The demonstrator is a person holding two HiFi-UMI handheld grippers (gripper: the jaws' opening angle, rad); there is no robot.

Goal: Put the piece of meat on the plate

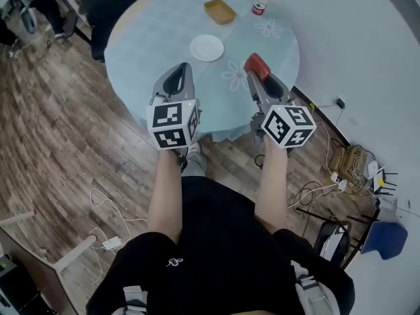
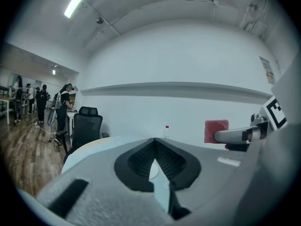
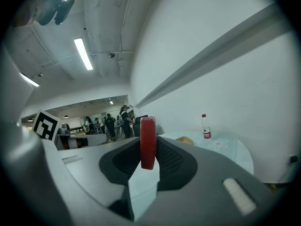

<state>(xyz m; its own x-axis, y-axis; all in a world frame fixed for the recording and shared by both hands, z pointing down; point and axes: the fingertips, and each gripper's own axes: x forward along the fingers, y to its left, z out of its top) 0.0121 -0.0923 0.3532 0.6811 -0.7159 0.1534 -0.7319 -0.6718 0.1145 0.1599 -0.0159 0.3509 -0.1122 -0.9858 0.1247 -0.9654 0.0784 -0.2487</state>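
Pinching red meat slab (image 3: 147, 142) edgewise with fingers of right gripper (image 1: 258, 69) (left gripper (image 2: 154, 142) clenched, empty). Could drop it short of the white plate (image 1: 207, 47) at middle of counter (image 1: 151, 38) if jolted.

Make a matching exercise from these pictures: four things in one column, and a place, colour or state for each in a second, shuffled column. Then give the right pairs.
Things
1. piece of meat
2. plate
3. bottle
4. tray

Descriptions
A. yellow-brown, on the far part of the table
B. red, clamped in the right gripper
C. white and round, lying near the middle of the table
D. upright, with a red cap, at the far edge of the table

Pairs: 1-B, 2-C, 3-D, 4-A
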